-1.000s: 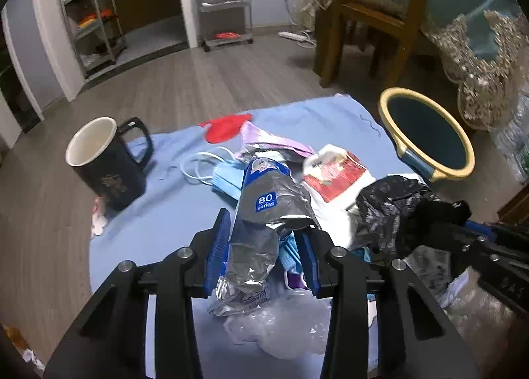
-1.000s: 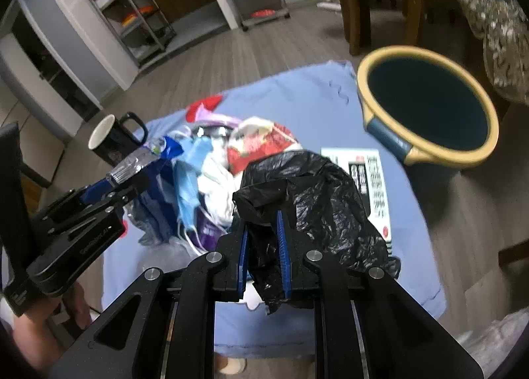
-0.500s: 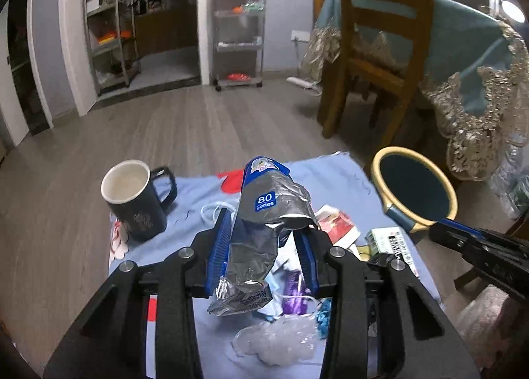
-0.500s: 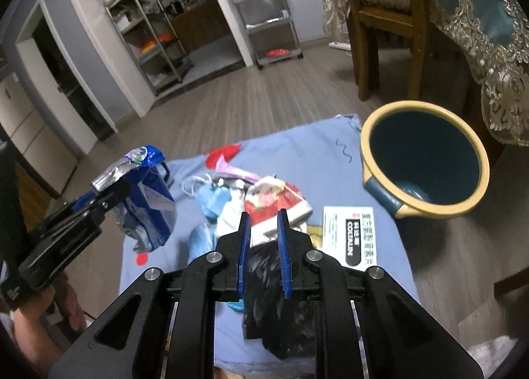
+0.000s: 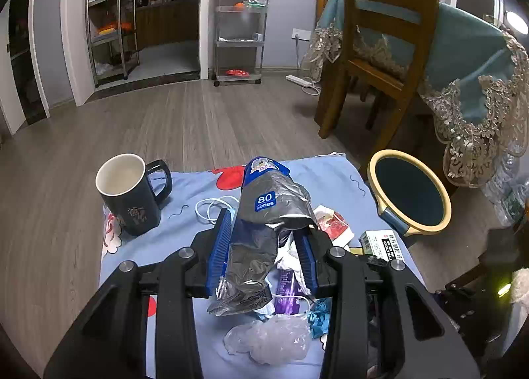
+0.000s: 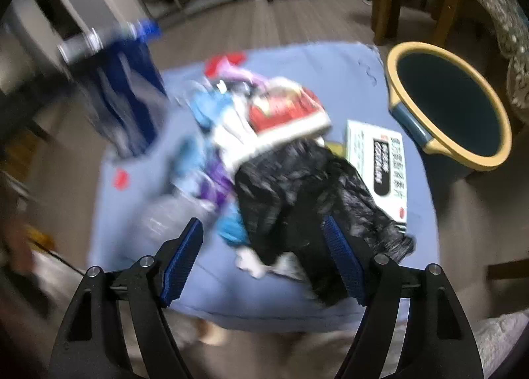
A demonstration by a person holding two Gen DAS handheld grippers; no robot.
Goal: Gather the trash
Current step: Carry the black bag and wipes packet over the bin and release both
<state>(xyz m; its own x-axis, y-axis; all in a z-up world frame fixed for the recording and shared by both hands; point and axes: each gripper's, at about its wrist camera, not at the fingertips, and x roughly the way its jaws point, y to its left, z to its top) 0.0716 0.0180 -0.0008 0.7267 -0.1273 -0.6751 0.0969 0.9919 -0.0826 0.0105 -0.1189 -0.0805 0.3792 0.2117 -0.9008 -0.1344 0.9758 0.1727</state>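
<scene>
While I hold the foil wrapper (image 5: 264, 233) pinched in left gripper (image 5: 264, 253) for binning | right gripper (image 6: 261, 260) jaws opening, black bag (image 6: 307, 193) lies loose between | bin (image 6: 449, 104) beside cloth (image 6: 330, 58)

We see a crinkled silver and blue snack bag (image 5: 264, 230) held up in the air, a black plastic bag (image 6: 297, 187) lying crumpled on the blue cloth (image 6: 330, 64), and the round yellow-rimmed bin (image 6: 449, 104) beside it.

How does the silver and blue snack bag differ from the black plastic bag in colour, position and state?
The snack bag is shiny silver with blue print; the black plastic bag is dark all over. The snack bag is clamped in the left hand-held gripper and lifted off the blue cloth; the black bag lies on it, and the right hand-held gripper's jaws are opening around it. Both are crumpled.
</scene>
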